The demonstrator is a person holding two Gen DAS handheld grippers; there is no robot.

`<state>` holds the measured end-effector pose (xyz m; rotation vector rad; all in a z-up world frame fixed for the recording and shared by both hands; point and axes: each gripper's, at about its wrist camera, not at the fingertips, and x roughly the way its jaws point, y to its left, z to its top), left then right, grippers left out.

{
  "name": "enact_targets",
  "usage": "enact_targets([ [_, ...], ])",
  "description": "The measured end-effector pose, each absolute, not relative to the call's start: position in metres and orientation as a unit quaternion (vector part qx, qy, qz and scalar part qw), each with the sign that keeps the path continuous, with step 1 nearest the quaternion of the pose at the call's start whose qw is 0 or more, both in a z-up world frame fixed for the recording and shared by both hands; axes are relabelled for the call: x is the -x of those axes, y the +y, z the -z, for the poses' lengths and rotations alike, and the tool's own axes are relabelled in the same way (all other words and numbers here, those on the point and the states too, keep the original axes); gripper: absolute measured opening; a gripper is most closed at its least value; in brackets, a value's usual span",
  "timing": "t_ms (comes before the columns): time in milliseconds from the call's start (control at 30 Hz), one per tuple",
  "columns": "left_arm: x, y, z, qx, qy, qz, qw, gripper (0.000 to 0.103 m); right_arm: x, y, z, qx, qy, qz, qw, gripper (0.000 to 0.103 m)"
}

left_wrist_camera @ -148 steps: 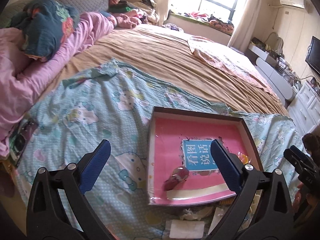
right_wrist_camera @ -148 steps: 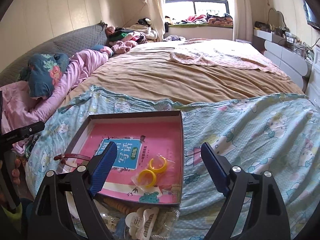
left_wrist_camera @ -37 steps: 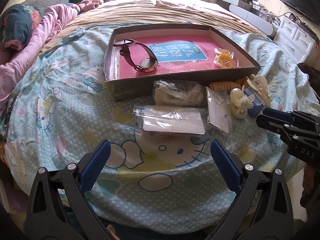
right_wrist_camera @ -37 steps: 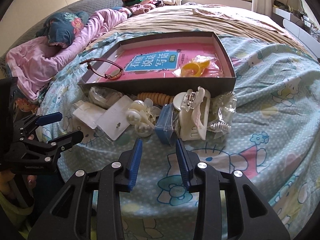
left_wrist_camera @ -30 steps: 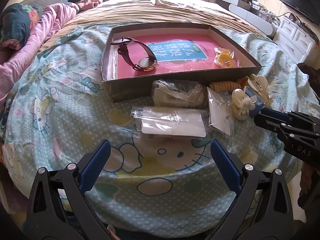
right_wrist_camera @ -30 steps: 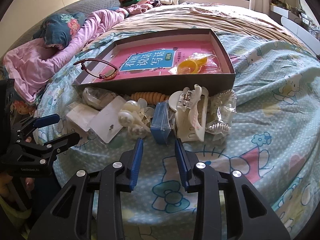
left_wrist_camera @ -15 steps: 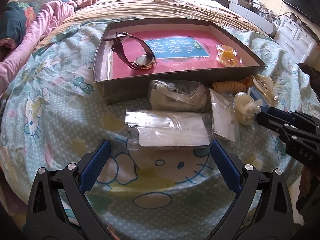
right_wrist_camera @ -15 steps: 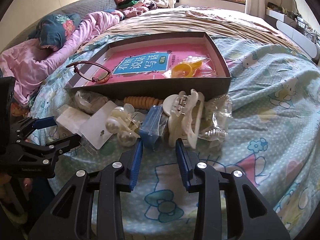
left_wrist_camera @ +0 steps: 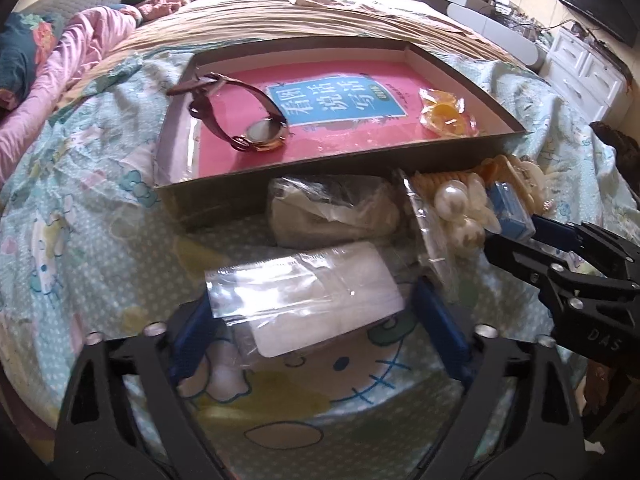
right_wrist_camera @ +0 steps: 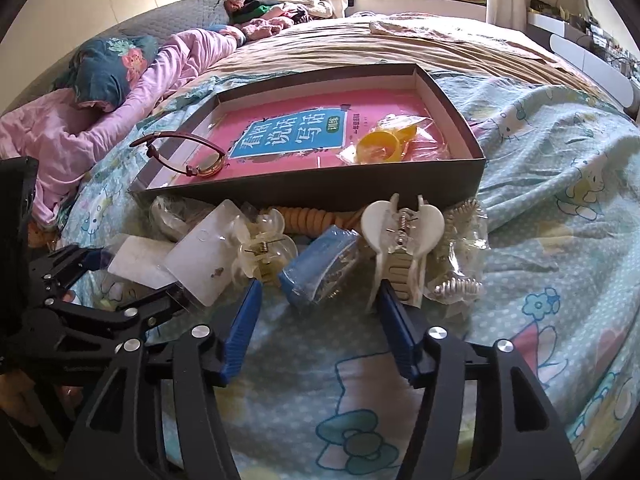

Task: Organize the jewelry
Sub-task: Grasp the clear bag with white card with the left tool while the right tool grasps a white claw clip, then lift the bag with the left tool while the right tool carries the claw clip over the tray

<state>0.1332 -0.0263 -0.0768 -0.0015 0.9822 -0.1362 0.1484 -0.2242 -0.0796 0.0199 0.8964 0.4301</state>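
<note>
A dark shallow box (left_wrist_camera: 360, 168) lies on the bed and holds a brown-strapped watch (left_wrist_camera: 260, 136) and a bag of yellow rings (left_wrist_camera: 444, 114). In front of it, a flat clear bag with a white card (left_wrist_camera: 312, 300) sits between the fingers of my left gripper (left_wrist_camera: 316, 320). Its jaws are closing and stand just beside the bag's edges. My right gripper (right_wrist_camera: 320, 320) is opening, its tips just short of a blue packet (right_wrist_camera: 316, 268). Nothing is gripped. A white claw clip (right_wrist_camera: 400, 232) and a clear pearl clip (right_wrist_camera: 260, 244) flank the packet.
Against the box's (right_wrist_camera: 320, 184) front wall lie an orange coil hair tie (right_wrist_camera: 312, 214), a crumpled bag (left_wrist_camera: 332, 208) and a bagged silver spiral (right_wrist_camera: 456, 288). The Hello Kitty sheet (right_wrist_camera: 540, 240) drops off near me. Pink bedding (right_wrist_camera: 80, 132) is piled at the far left.
The left gripper has come forward and down over the flat clear bag and its jaws have narrowed around it. The right jaws have spread wide apart near the blue packet.
</note>
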Motion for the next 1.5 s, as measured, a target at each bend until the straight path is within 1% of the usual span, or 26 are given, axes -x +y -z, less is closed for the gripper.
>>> enact_targets([
  [33,-0.132,-0.026,0.076,0.003,0.470,0.070,0.880,0.073,-0.149,-0.224,0.080,-0.011,0.429,-0.206,0.879,0.059],
  [67,-0.131,-0.026,0.075,0.002,0.468,0.072,0.881,0.066,-0.150,-0.224,0.081,-0.011,0.429,-0.204,0.880,0.058],
  [133,-0.129,-0.024,0.074,0.005,0.467,0.072,0.881,0.066,-0.151,-0.225,0.081,-0.017,0.429,-0.200,0.881,0.055],
  [200,-0.126,-0.021,0.072,0.011,0.465,0.074,0.882,0.066,-0.151,-0.229,0.081,-0.022,0.427,-0.192,0.883,0.038],
  [267,-0.122,-0.018,0.069,0.015,0.461,0.073,0.884,0.065,-0.152,-0.235,0.081,-0.030,0.426,-0.192,0.884,0.030],
  [400,-0.116,-0.010,0.058,0.030,0.452,0.074,0.889,0.065,-0.148,-0.243,0.076,-0.034,0.426,-0.197,0.882,0.027],
  [733,-0.108,0.005,0.033,0.047,0.435,0.064,0.897,0.065,-0.133,-0.257,0.045,-0.033,0.422,-0.226,0.878,0.026],
  [1000,-0.104,0.003,0.024,0.049,0.428,0.072,0.900,0.066,-0.130,-0.263,0.041,-0.045,0.432,-0.231,0.871,0.026],
  [1067,-0.103,0.002,0.024,0.050,0.428,0.075,0.899,0.066,-0.133,-0.261,0.045,-0.036,0.446,-0.228,0.865,0.026],
  [1367,-0.103,-0.001,0.024,0.053,0.430,0.079,0.898,0.066,-0.132,-0.264,0.053,-0.053,0.465,-0.230,0.853,0.032],
  [1400,-0.103,-0.001,0.025,0.053,0.431,0.080,0.897,0.066,-0.133,-0.266,0.052,-0.059,0.465,-0.232,0.852,0.037],
  [1500,-0.103,-0.002,0.025,0.055,0.433,0.079,0.896,0.066,-0.138,-0.271,0.053,-0.092,0.471,-0.238,0.844,0.046],
])
